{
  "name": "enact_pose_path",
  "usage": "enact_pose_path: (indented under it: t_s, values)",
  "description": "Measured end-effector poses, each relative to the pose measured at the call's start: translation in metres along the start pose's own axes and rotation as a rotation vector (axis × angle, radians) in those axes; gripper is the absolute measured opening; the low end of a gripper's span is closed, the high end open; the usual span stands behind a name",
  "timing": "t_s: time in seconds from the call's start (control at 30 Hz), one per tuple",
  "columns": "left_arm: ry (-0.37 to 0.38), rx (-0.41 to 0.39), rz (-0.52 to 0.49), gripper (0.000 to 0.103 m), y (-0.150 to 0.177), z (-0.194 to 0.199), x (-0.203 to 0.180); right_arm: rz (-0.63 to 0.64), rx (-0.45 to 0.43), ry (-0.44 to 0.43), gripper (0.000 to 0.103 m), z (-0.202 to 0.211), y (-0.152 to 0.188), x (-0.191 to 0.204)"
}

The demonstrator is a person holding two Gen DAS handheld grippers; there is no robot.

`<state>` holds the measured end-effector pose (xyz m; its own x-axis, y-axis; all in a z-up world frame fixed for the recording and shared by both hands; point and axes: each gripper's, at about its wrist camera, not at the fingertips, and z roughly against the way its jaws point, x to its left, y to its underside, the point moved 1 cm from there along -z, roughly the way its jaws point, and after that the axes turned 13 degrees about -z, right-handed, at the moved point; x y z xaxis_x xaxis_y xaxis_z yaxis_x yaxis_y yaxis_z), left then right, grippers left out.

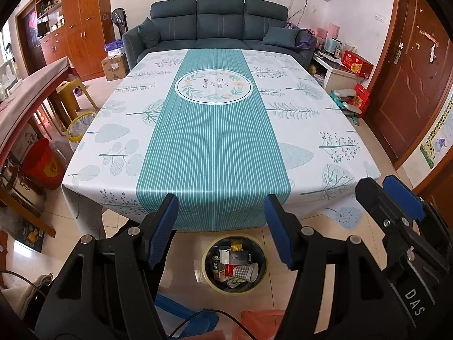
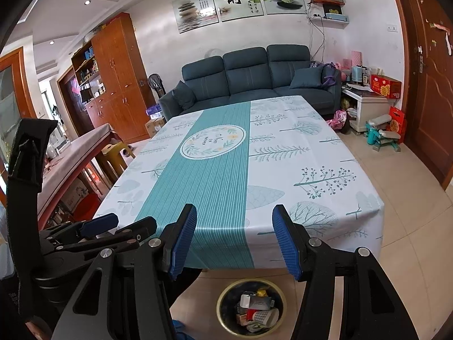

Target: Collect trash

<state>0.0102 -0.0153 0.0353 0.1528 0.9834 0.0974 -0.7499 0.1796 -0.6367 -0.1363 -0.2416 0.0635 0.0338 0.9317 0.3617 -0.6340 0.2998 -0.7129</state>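
Since the tablecloth [image 1: 215, 141] looks bare corner to corner, I'd say the collecting is basically done, so the step in hand is just a last check. Both my left gripper [image 1: 220, 221] and right gripper [image 2: 233, 235] hang with jaws apart, nothing between them. All the trash, paper cup [image 1: 246, 272] included, sits in the yellow-rimmed bin [image 1: 211, 248] on the floor just off the table's near edge. Tip: scan the edges and the floor around the bin before quitting.

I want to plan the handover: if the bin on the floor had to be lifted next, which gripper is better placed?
Neither clearly, perhaps the left. Both the left gripper and the right gripper are open and empty above the trash bin, which lies between the fingers in each view. The table looks bare.
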Motion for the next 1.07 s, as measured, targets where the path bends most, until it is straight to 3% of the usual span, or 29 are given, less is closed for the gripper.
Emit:
enact_pose_path:
  t_s: [1.07]
  values:
    - [-0.020, 0.019, -0.022, 0.060, -0.0018, -0.0014, 0.0013, 0.003, 0.017, -0.007, 0.057, -0.0069, 0.0054, 0.0017]
